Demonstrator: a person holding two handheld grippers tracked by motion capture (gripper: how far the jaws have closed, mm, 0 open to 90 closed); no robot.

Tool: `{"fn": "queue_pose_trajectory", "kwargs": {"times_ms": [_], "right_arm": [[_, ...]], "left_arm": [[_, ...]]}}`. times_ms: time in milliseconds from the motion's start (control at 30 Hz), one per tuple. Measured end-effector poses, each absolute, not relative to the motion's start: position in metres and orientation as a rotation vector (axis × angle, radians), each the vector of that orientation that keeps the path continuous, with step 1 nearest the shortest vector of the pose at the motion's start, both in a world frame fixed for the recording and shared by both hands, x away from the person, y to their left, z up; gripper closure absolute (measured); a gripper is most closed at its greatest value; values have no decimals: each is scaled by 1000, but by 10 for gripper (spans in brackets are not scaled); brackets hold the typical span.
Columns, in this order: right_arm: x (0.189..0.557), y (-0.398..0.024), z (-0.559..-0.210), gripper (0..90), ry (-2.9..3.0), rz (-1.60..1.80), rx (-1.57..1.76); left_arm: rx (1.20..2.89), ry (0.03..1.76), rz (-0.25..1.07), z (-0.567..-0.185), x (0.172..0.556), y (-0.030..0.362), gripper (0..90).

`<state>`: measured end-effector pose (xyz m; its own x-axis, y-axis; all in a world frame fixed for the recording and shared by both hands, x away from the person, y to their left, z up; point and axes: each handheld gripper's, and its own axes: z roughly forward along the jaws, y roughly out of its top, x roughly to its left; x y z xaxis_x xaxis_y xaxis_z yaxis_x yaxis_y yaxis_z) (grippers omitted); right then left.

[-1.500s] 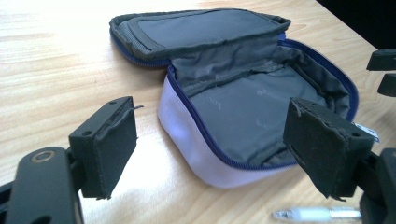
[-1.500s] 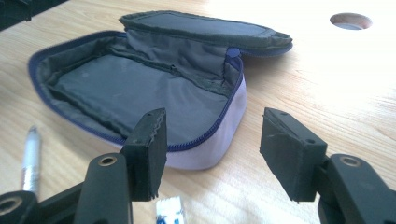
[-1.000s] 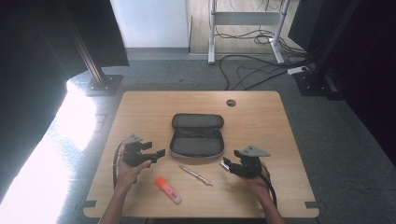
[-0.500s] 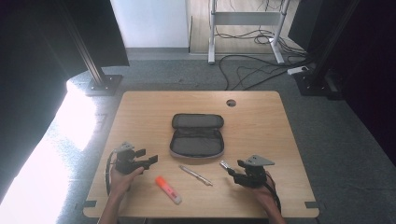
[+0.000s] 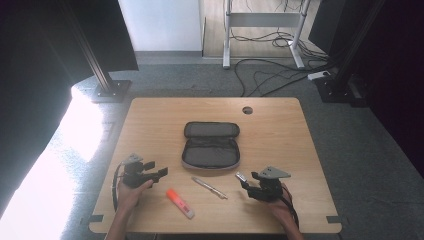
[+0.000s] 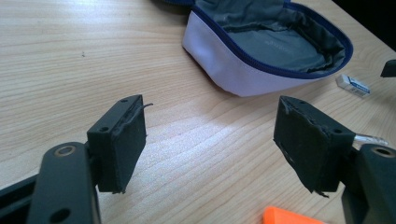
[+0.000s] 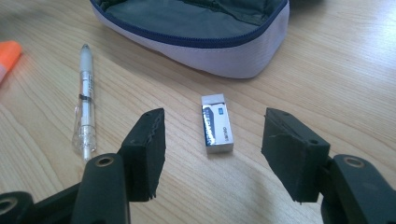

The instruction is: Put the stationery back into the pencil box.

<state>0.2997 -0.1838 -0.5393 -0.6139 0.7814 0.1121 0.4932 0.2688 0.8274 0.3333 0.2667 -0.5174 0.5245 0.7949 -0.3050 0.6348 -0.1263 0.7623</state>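
Wooden tabletop (image 5: 150, 120); open pencil case (image 5: 210, 145) lying near the middle, lid flap folded back on the far side, grey lining exposed, blue zip along the pale wall.

Left hand-held gripper (image 5: 161, 173) low over the near left part of the tabletop, gripped by the left hand (image 5: 131, 192); jaws apart, nothing between the pads; jaws just been closing a little, bare wood between them in the left gripper view (image 6: 212, 140). Orange highlighter (image 5: 180, 203) lying just beside it toward the near edge, slanted; orange tip visible at the bottom of the left gripper view (image 6: 292, 217). Pencil case (image 6: 266, 51) ahead of these jaws, apart from them.

Right hand-held gripper (image 5: 243, 182) at the near right, held in the right hand (image 5: 280, 205); jaws apart, not clamped on anything. White eraser (image 7: 217, 123) with blue printed sleeve lying flat on the wood ahead of and between the two pads, touching neither; same eraser (image 5: 241, 176) seen from above just in front of the jaw tips, near the case's right corner.

Clear pen (image 5: 210, 188) lying slanted between highlighter and right hand-held gripper; in the right gripper view (image 7: 85, 95) beside the left-hand pad, apart from the eraser. Pencil case wall (image 7: 219, 53) beyond the eraser, close but not touching.
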Motion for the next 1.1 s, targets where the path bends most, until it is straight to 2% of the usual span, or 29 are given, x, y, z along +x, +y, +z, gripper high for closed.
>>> {"fn": "queue_pose_trajectory", "kwargs": {"times_ms": [467, 1100], "right_arm": [[309, -165, -545, 425, 2280, 1212, 1110], [323, -162, -553, 573, 2288, 1115, 1161]], "left_arm": [[1860, 1187, 209, -521, 336, 264, 268], [1869, 1194, 197, -522, 336, 264, 275]]}}
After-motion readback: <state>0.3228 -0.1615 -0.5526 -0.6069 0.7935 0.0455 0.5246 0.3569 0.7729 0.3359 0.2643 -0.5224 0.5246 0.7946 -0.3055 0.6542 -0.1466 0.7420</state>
